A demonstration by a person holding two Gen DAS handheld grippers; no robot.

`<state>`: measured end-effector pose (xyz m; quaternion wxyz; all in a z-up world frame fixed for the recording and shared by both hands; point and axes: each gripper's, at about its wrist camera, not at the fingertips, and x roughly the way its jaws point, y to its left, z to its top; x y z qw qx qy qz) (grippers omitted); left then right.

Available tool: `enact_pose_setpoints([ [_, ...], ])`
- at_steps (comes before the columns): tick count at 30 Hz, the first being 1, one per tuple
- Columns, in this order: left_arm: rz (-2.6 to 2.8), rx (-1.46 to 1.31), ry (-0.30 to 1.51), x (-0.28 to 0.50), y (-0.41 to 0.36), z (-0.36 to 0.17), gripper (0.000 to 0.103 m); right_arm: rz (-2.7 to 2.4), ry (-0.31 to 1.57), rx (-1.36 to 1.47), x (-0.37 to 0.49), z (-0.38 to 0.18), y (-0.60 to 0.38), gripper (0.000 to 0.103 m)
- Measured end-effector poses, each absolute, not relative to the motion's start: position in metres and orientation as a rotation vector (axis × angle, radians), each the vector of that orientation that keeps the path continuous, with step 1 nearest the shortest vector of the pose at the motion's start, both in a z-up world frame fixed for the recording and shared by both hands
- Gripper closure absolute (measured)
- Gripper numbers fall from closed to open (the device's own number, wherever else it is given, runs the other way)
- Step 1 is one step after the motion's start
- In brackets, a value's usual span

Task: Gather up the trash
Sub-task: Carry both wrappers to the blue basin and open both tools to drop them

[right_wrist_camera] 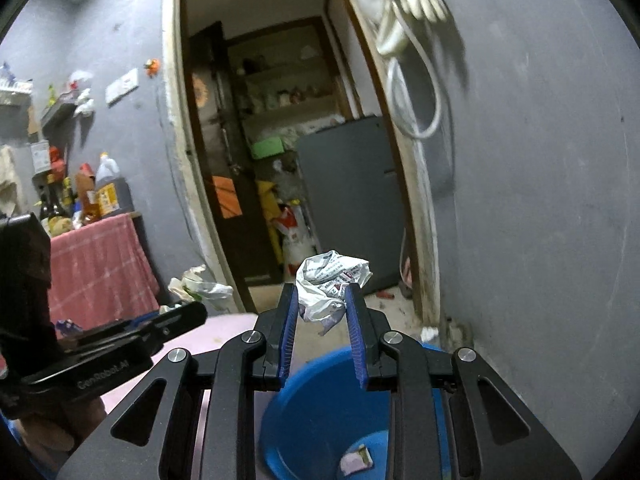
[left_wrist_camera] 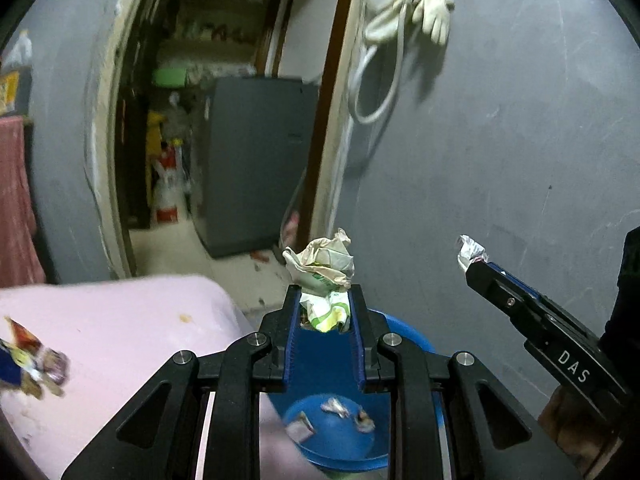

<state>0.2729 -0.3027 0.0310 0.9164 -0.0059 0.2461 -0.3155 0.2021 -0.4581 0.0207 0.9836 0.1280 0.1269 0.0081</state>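
Note:
My left gripper [left_wrist_camera: 323, 300] is shut on a crumpled cream and green paper wrapper [left_wrist_camera: 322, 270], held above a blue bucket [left_wrist_camera: 404, 330]. The bucket's bottom holds a few scraps [left_wrist_camera: 336, 408]. My right gripper [right_wrist_camera: 322, 300] is shut on a crumpled white printed paper [right_wrist_camera: 330, 280] over the same blue bucket [right_wrist_camera: 304, 400]. In the left wrist view the right gripper [left_wrist_camera: 474, 262] comes in from the right with its white paper [left_wrist_camera: 470, 250]. In the right wrist view the left gripper [right_wrist_camera: 192, 312] reaches in from the left with its wrapper [right_wrist_camera: 200, 286].
A pink table [left_wrist_camera: 120, 320] to the left carries more wrappers [left_wrist_camera: 32, 360] at its left edge. Ahead, an open doorway shows a dark grey cabinet [left_wrist_camera: 256, 160]. A grey wall [left_wrist_camera: 520, 140] with hanging gloves [left_wrist_camera: 424, 8] stands right. A pink-draped shelf with bottles [right_wrist_camera: 100, 200] stands left.

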Motion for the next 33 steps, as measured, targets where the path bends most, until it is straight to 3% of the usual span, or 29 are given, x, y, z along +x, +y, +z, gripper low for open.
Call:
enact_pose_setpoints([
  [7,-0.668,-0.028,0.673,0.295,-0.319,-0.002,0.083,0.011,0.359,0.336,0.216,-0.003,-0.476,0.079],
  [10,-0.667,-0.04,0.718,0.3,-0.322,-0.011,0.078,0.005,0.389,0.347,0.219,-0.009,-0.478,0.079],
  [12,-0.663,-0.049,0.734,0.303,-0.32,-0.014,0.069,0.004,0.403,0.352,0.221,-0.011,-0.48,0.078],
  [21,-0.633,-0.086,0.725,0.301,-0.307,-0.009,0.055,-0.007,0.416,0.359,0.223,-0.013,-0.482,0.068],
  [25,-0.604,-0.096,0.677,0.299,-0.291,0.003,0.045,-0.011,0.383,0.359,0.22,-0.008,-0.48,0.05],
  [28,-0.57,-0.109,0.614,0.294,-0.272,0.017,0.034,-0.009,0.347,0.342,0.217,0.001,-0.474,0.044],
  [31,-0.53,-0.126,0.545,0.288,-0.252,0.031,0.017,-0.004,0.3,0.318,0.214,0.011,-0.464,0.026],
  [33,-0.494,-0.137,0.486,0.281,-0.236,0.042,0.008,0.008,0.267,0.305,0.212,0.018,-0.456,0.022],
])
